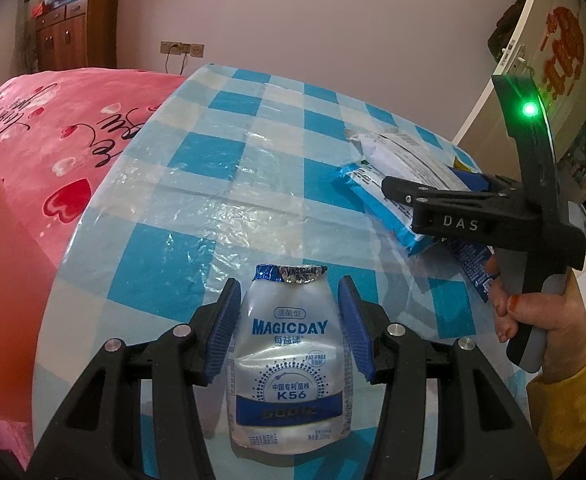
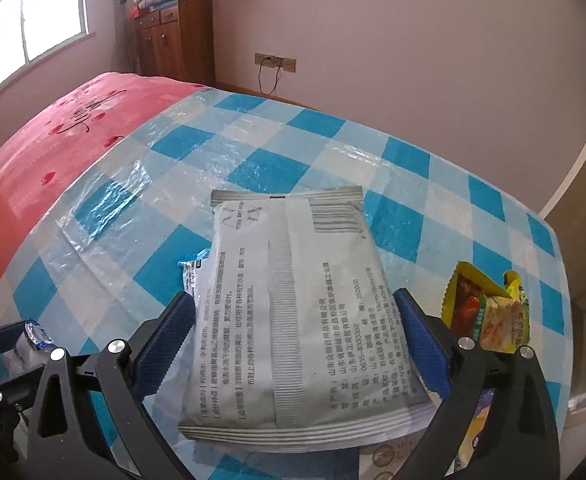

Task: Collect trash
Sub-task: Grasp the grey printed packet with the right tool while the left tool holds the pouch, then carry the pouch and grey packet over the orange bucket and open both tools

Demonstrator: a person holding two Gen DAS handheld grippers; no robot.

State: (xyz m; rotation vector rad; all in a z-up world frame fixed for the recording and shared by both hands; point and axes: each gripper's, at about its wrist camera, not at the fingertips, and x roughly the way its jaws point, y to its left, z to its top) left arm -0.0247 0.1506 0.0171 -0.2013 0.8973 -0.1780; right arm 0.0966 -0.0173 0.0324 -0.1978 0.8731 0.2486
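A crushed clear MAGICDAY drink bottle (image 1: 289, 360) with a torn foil top stands between the blue pads of my left gripper (image 1: 289, 280), which is shut on its sides. In the right wrist view a grey-white printed packet (image 2: 293, 312) lies lengthwise between the pads of my right gripper (image 2: 293, 294), which presses on both its long edges. Its near end hangs above the cloth. In the left wrist view the right gripper (image 1: 391, 184) reaches over the packet (image 1: 389, 152) at the table's right side, with a hand (image 1: 533, 320) on its grip.
A blue-edged wrapper (image 1: 373, 196) lies under the grey packet. A yellow snack wrapper (image 2: 489, 312) sits just to the right of it. The table (image 1: 213, 160) has a blue check plastic cloth. A pink bed (image 1: 53, 140) borders it on the left, and a white door (image 1: 493, 100) on the right.
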